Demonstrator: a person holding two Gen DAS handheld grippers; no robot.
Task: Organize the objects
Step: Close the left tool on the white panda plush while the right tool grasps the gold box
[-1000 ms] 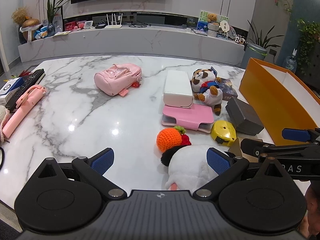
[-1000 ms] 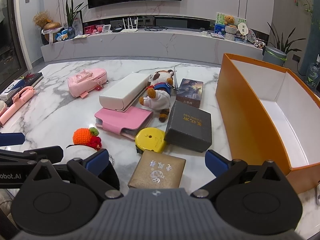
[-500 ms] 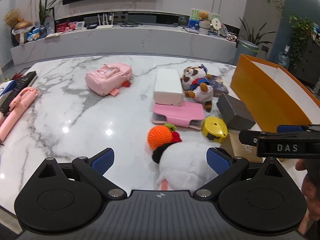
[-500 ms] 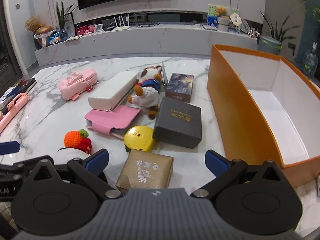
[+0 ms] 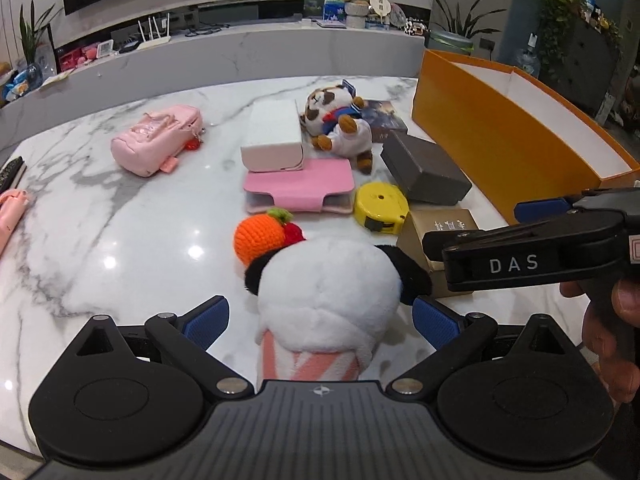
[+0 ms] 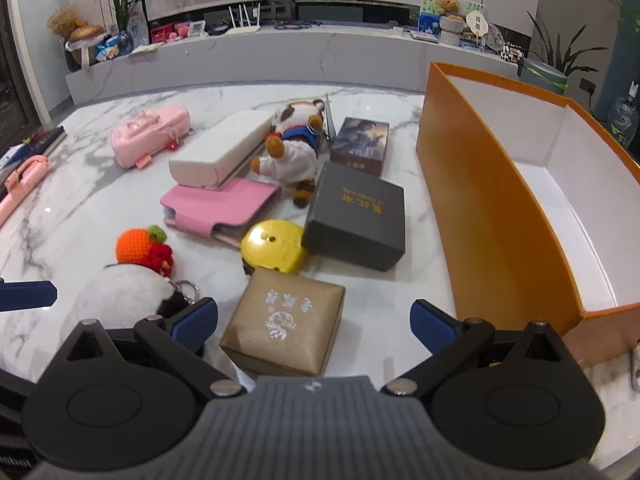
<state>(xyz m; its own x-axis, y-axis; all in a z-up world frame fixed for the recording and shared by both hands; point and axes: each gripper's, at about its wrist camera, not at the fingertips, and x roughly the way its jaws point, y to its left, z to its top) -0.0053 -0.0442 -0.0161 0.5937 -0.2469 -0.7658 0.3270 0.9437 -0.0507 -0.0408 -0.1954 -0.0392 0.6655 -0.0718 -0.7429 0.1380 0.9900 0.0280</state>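
Counted on the marble — two plush toys (image 5: 326, 292) (image 5: 338, 120), four boxes (image 6: 286, 320) (image 6: 356, 216) (image 6: 360, 140) (image 6: 520, 208), two pink cases (image 5: 158, 144) (image 5: 300, 186), one tape measure (image 5: 380, 208).

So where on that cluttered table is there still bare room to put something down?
The widest bare marble lies between the pink pouch, the crocheted orange and the left gripper. The orange box has its white floor showing bare. Between the pink wallet and that box, things sit packed close.
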